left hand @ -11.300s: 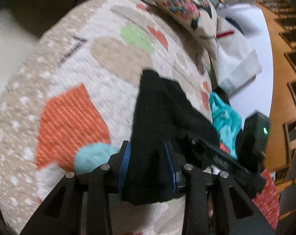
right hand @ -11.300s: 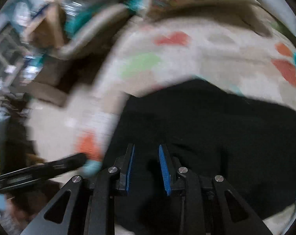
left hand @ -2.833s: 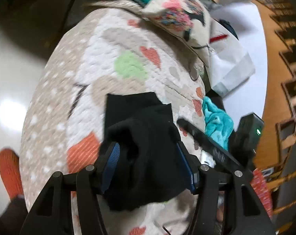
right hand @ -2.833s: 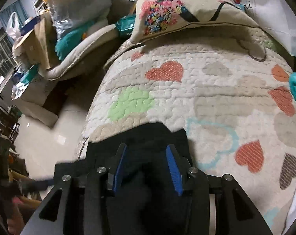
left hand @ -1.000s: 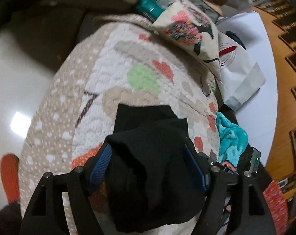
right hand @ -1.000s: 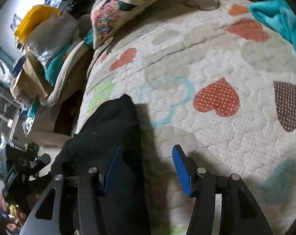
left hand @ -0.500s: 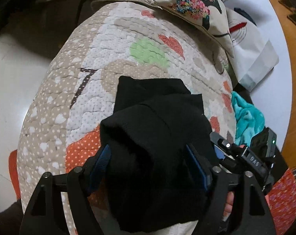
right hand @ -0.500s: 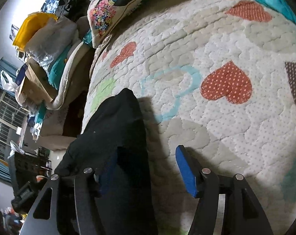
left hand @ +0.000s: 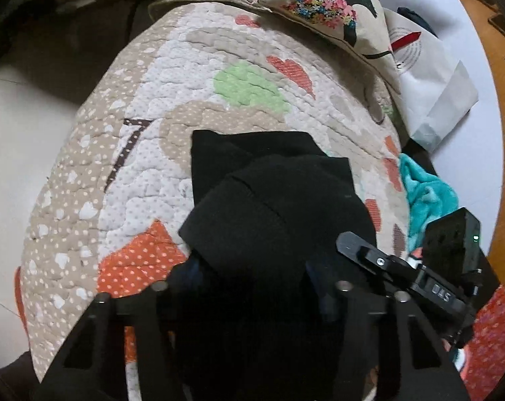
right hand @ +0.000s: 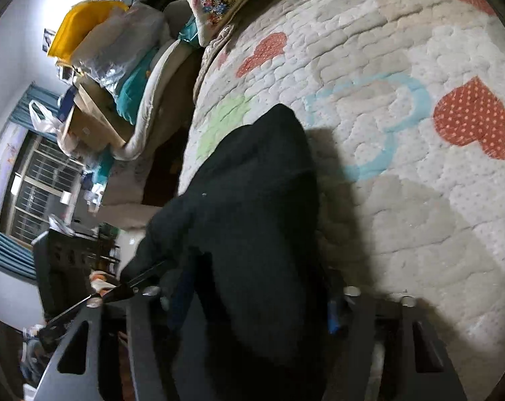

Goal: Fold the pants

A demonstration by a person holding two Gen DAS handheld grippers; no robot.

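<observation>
At the bottom centre of both views, the black pants (left hand: 269,220) sit bunched on the quilt (left hand: 145,173), filling the gap between your fingers. Your left gripper (left hand: 252,277) has its fingers spread wide with the cloth heaped between them; whether they press on it you cannot tell. Your right gripper (right hand: 256,304) is likewise spread apart, the pants (right hand: 252,207) lying between its fingers, one blue pad (right hand: 334,317) showing at lower right.

In the left wrist view the quilt's edge curves down the left of the frame, dropping to pale floor (left hand: 15,127); the pants lie near that edge. To the right of the pants in the right wrist view, the quilt (right hand: 419,200) spreads wide toward the upper right. A flowered pillow (left hand: 332,10) rests at the top of the left view, a teal cloth (left hand: 426,193) at right beside a white paper bag (left hand: 429,77). A cluttered sofa (right hand: 142,77) with a yellow bag (right hand: 82,23) stands upper left in the right view, a barred window (right hand: 38,187) below it.
</observation>
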